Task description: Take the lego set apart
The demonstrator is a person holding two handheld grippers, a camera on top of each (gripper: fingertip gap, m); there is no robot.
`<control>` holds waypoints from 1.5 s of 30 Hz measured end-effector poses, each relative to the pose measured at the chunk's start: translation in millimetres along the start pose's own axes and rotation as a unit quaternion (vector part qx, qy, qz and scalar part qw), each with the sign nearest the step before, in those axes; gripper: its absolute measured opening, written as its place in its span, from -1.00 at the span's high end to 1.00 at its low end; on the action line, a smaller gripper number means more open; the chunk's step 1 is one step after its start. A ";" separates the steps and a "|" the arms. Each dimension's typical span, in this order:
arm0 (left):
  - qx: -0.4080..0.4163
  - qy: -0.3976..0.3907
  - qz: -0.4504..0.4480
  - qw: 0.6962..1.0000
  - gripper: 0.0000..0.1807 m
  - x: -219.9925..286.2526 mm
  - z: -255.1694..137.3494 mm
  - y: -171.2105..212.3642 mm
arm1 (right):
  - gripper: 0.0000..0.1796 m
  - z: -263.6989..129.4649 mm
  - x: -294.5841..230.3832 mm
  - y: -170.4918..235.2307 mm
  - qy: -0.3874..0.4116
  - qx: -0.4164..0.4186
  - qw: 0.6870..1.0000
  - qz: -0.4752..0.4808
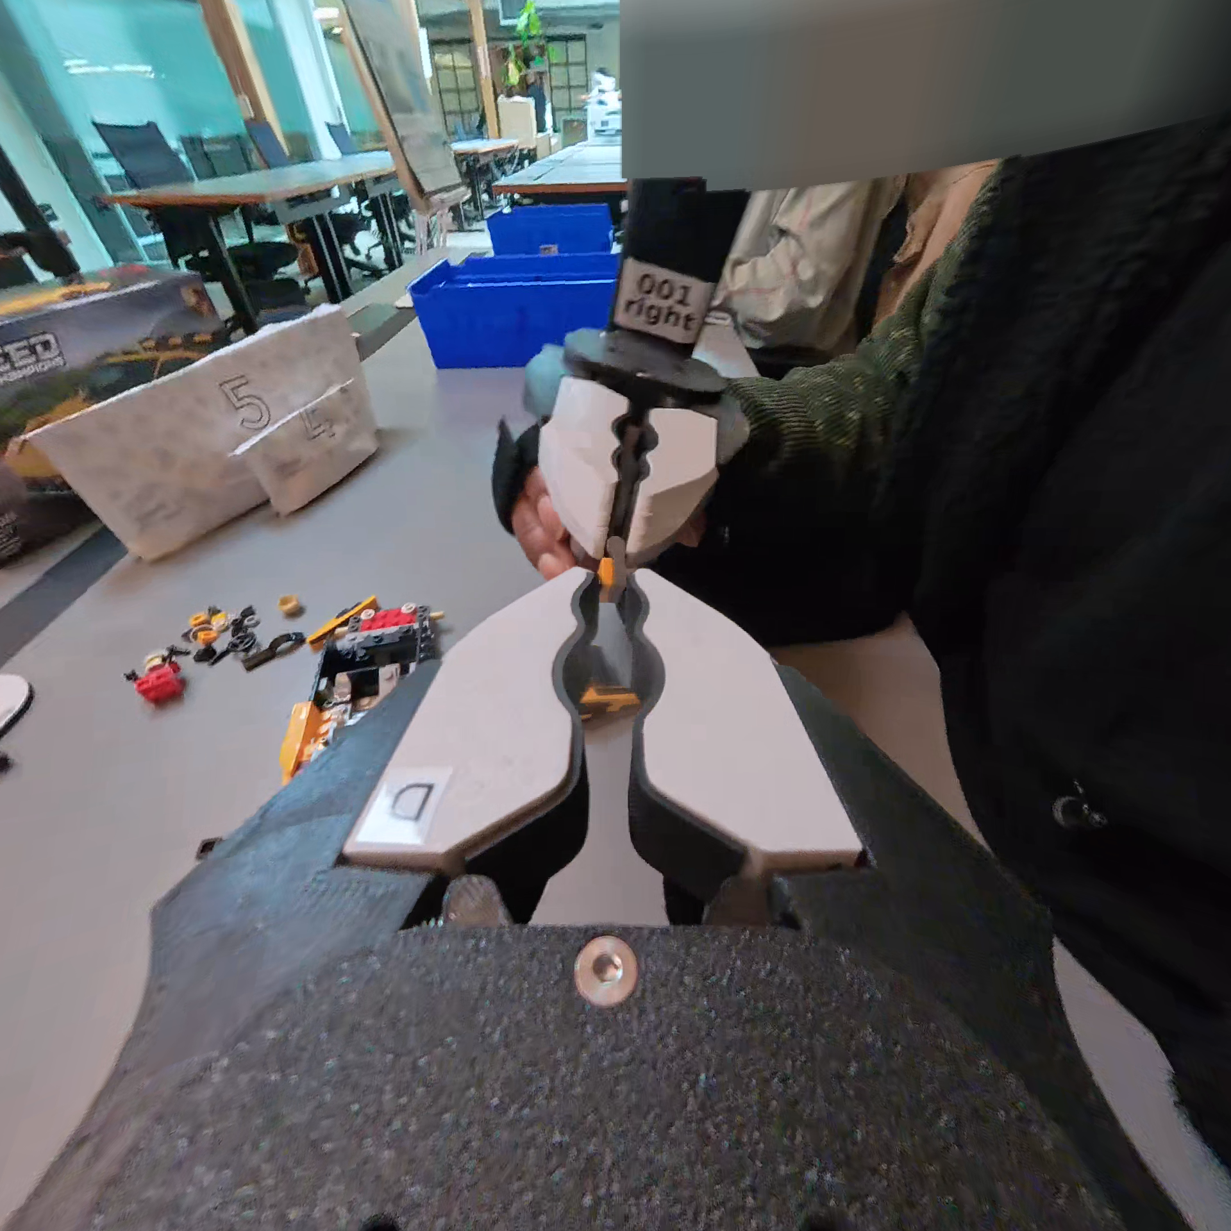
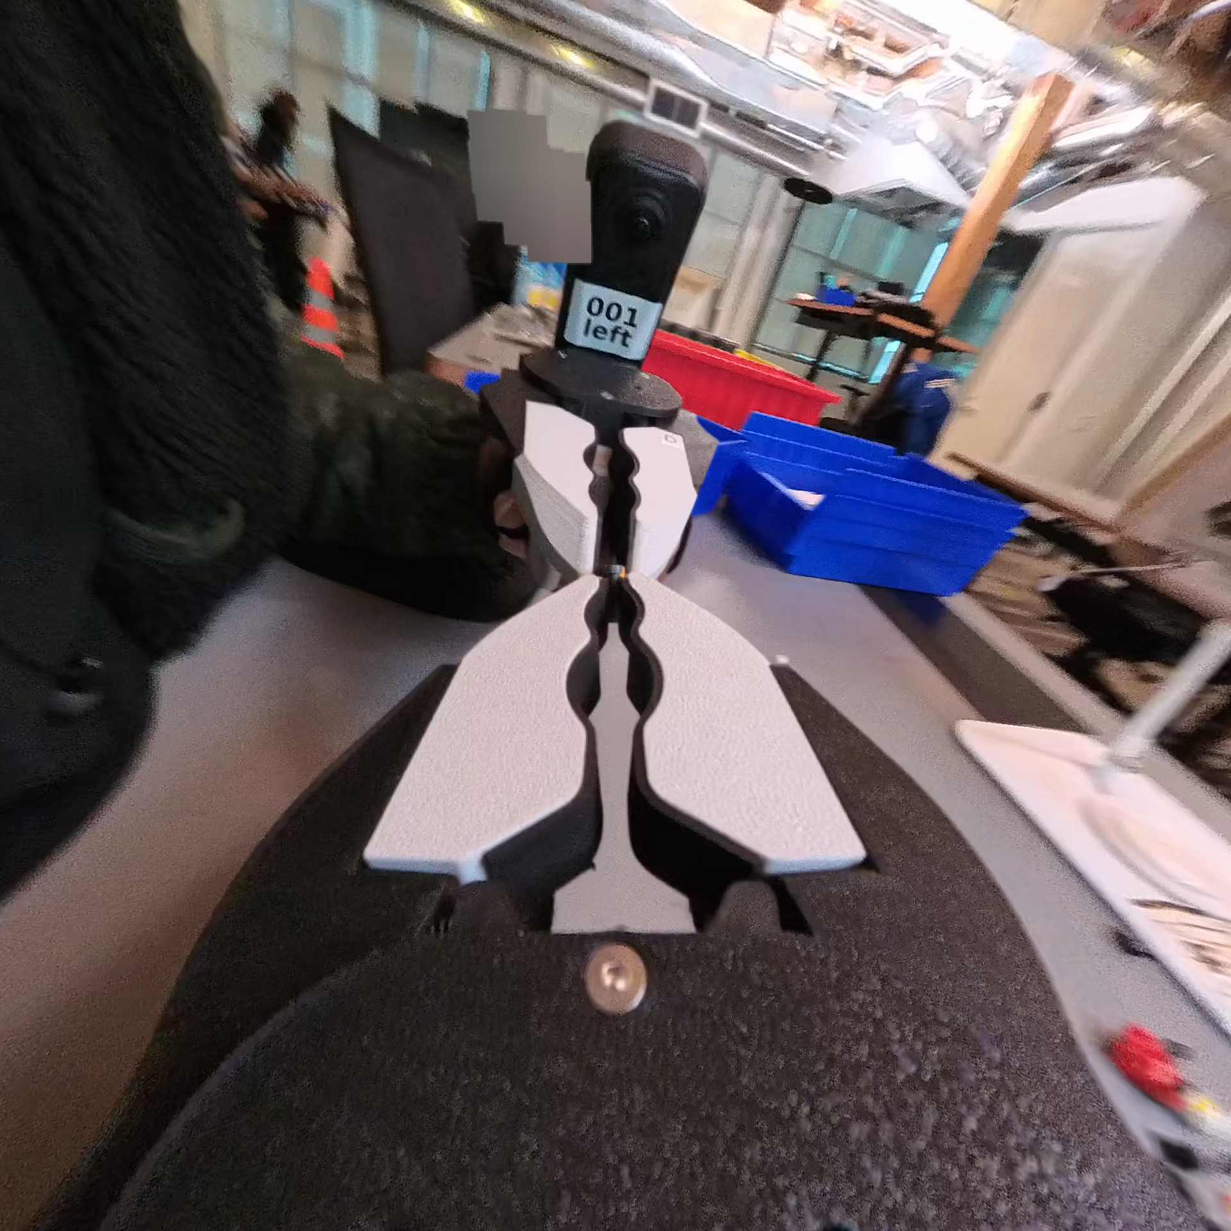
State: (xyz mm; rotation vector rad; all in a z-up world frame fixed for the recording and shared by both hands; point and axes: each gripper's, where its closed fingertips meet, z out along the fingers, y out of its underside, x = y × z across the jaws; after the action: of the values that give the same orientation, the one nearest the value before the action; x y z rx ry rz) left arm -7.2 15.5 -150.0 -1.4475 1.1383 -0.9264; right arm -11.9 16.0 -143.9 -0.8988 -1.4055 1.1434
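- Far left of the left gripper [image 1: 607, 599], a printed set box [image 1: 80, 346] and two grey numbered paper bags [image 1: 200, 433] stand back on the table [image 1: 426, 479]; their writing is left unquoted.
- Nearer, loose Lego pieces [image 1: 213, 633] lie scattered, seemingly already pulled off.
- Just left of the left tongs, the partly stripped Lego car [image 1: 360, 666] rests on the table.
- The left gripper is clenched on a small orange-and-black Lego piece [image 1: 606, 696], apparently to brace it.
- Facing it tip to tip, the right gripper [image 1: 616, 559] pinches the piece's orange end [image 1: 606, 573], likely to pry it off.
- Both grippers carry white labels.
- Beyond, blue bins [image 1: 519, 313] wait.
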 end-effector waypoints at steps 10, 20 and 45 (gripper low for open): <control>-0.018 -0.058 0.046 0.997 0.93 -6.8 0.4 2.1 | 0.97 -0.4 4.4 1.8 -0.029 0.020 0.993 0.115; 0.053 -0.037 -0.162 0.985 0.83 -24.1 -2.9 3.6 | 0.99 0.1 20.8 6.3 0.125 -0.072 0.977 -0.158; -0.078 -0.086 -0.018 0.993 0.83 -22.5 -2.7 34.1 | 0.83 -4.7 19.7 21.2 0.045 -0.103 0.993 0.018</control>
State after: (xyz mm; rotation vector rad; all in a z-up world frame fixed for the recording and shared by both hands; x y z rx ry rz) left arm -21.5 35.9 -182.6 -1.6458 1.0780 -0.7334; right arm -11.6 40.9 -159.2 -1.1125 -1.4561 0.9829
